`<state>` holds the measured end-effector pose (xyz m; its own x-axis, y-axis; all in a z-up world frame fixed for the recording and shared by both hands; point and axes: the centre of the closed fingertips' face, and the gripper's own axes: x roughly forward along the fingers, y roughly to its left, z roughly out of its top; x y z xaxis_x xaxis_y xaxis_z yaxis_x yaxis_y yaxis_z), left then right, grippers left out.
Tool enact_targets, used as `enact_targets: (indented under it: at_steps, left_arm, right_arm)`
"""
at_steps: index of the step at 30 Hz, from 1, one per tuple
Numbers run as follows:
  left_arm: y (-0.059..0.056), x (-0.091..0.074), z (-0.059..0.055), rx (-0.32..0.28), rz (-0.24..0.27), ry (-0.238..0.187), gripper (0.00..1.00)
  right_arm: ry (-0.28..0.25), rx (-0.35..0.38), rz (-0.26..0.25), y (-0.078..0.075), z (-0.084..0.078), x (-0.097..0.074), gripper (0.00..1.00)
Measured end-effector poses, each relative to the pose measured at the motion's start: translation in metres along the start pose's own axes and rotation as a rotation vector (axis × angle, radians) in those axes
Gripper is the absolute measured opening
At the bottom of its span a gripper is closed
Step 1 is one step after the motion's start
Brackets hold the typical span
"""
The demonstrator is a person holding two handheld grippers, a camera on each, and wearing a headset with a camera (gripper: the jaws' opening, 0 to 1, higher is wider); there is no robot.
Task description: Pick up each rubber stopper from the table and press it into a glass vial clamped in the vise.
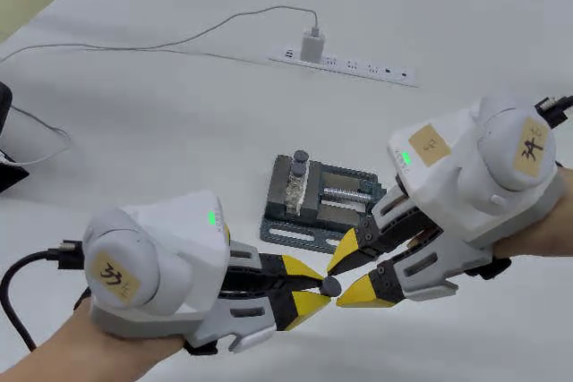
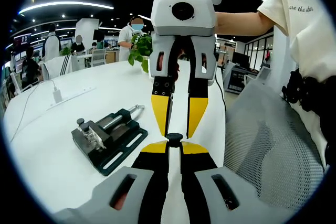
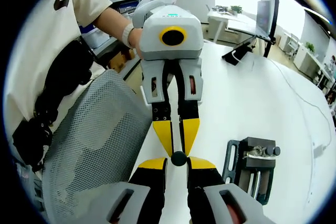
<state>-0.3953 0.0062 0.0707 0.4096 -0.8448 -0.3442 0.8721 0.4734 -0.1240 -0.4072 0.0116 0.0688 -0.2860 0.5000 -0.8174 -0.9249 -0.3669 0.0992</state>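
A small dark rubber stopper [image 1: 330, 286] hangs in the air in front of the vise, where both grippers' tips meet. My left gripper [image 1: 326, 288] comes in from the lower left, shut on the stopper [image 2: 174, 139]. From the right, my right gripper [image 1: 334, 287] is open, its yellow fingertips [image 2: 163, 119] close on either side of the stopper [image 3: 179, 158]. The dark vise [image 1: 313, 207] clamps a glass vial [image 1: 295, 190] upright, with a dark stopper [image 1: 300, 157] in its mouth. The vise [image 2: 107, 140] [image 3: 252, 169] lies to the side in both gripper views.
A white power strip [image 1: 358, 66] with a charger [image 1: 312, 44] and cable lies at the back of the white table [image 1: 161, 123]. A dark object [image 1: 5, 145] sits at the left edge. A grey mesh chair [image 2: 268, 145] [image 3: 89, 140] stands at the table's near side.
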Motion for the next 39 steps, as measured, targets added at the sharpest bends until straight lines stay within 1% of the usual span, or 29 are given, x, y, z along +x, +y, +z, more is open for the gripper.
enact_targets:
  at_steps: [8,15,17,24,35,39]
  left_arm:
    - [-0.0006,0.0008,-0.0015,-0.010,-0.005,0.013,0.03]
    - [0.0010,0.0001,-0.0001,-0.023,-0.001,0.012,0.03]
    - [0.0014,0.0004,0.0000,-0.017,0.001,0.015,0.03]
    - [0.0017,0.0021,0.0009,0.054,0.012,0.037,0.03]
    - [0.0018,0.0032,-0.0009,0.055,0.012,0.040,0.03]
    - [0.0010,0.0032,-0.0013,0.051,0.007,0.037,0.03]
  right_arm:
    - [0.024,-0.023,0.000,-0.0007,-0.0009,0.0012,0.09]
    - [0.028,-0.015,-0.007,-0.0029,0.0002,0.0004,0.07]
    - [0.031,-0.009,-0.008,-0.0034,0.0002,0.0004,0.07]
    - [0.042,0.001,-0.002,-0.0051,-0.0007,-0.0005,0.07]
    - [0.064,-0.010,-0.008,-0.0047,-0.0022,0.0006,0.06]
    - [0.068,-0.003,0.001,-0.0038,-0.0023,0.0008,0.06]
